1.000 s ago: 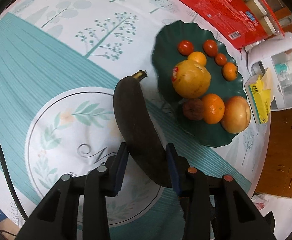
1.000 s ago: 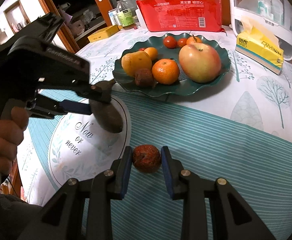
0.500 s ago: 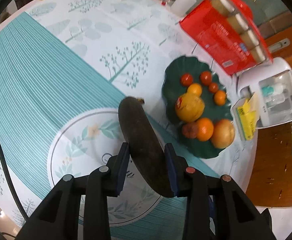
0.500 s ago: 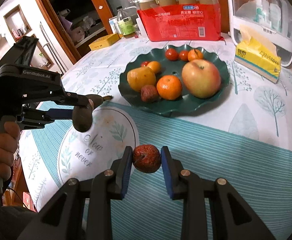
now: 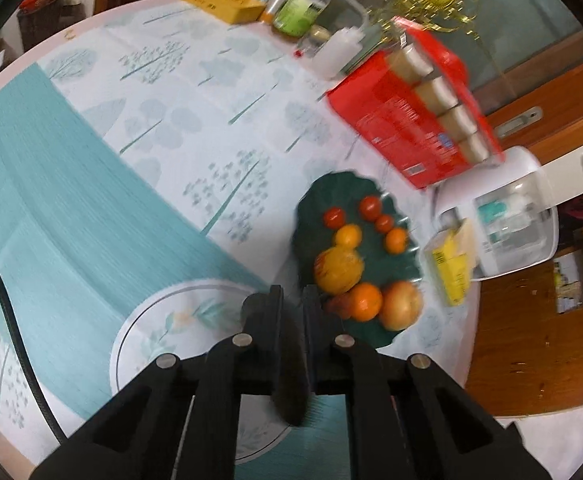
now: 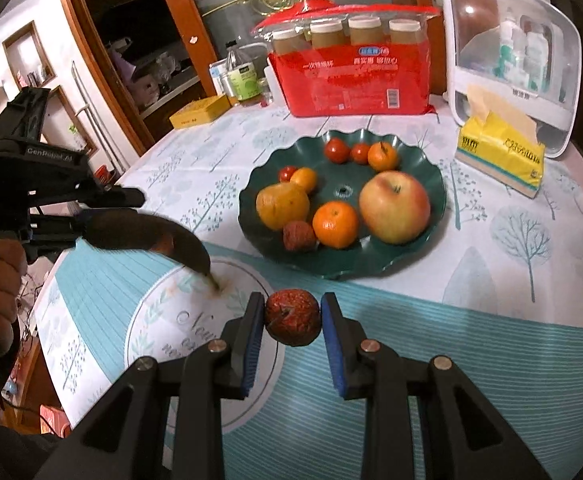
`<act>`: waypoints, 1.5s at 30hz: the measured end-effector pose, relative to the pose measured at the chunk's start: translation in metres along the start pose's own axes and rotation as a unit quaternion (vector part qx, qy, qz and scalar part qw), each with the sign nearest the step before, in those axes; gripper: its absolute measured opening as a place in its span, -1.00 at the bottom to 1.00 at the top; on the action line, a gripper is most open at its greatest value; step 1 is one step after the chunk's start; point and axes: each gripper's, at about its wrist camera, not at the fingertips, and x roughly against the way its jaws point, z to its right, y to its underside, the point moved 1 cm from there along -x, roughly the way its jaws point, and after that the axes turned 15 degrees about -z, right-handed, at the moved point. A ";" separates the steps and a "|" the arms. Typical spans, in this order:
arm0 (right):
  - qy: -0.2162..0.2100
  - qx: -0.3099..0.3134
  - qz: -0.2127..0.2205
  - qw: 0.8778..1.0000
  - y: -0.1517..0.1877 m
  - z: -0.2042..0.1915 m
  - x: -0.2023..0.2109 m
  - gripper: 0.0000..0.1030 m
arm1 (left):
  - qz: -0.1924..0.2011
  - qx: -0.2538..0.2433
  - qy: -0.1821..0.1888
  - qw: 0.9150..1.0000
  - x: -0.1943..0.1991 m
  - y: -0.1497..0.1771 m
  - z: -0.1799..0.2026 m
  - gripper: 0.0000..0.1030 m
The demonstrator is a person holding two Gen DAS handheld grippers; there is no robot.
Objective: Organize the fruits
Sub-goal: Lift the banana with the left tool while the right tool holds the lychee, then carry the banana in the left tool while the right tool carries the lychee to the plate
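Fruit sits in both claws, each lifted clear of the table so it can be carried to the plate. Nearest, the right claw is clenched on a small wrinkled red fruit, its blue pads pressing either side so the round thing cannot roll out. The left claw grasps a blackened banana edge-on between nearly closed fingers; from the right camera the banana hangs tilted with its stem end down, near or just touching the tablecloth, I cannot tell which. That low tilt is probably a soft, overripe fruit sagging in a grip taken near one end. Beyond both claws stands the green plate, with a wavy rim that keeps fruit from rolling off. It holds an apple, an orange, a yellow pear, another wrinkled red fruit and small tomatoes. A bare patch at its middle looks the likeliest landing spot. Farther back stand a tissue box, a red pack of jars and a white case.
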 end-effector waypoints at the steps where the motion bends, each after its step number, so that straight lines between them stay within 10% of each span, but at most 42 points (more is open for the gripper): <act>1: 0.002 -0.002 0.003 1.000 -0.002 -0.002 0.001 -0.44 | 0.003 -0.004 0.002 1.000 0.003 -0.003 0.002 -0.88; 23: 0.022 -0.046 0.018 0.999 -0.011 -0.024 -0.006 -0.44 | -0.146 -0.116 -0.092 0.978 -0.034 -0.007 -0.037 -0.49; 29: 0.038 -0.067 0.022 0.997 -0.013 -0.025 -0.007 -0.44 | -0.195 -0.173 -0.113 0.959 -0.055 -0.005 -0.043 -0.08; 45: 0.073 -0.112 0.026 0.991 -0.018 -0.022 -0.011 -0.44 | -0.255 -0.277 -0.181 0.908 -0.109 -0.003 -0.041 -0.07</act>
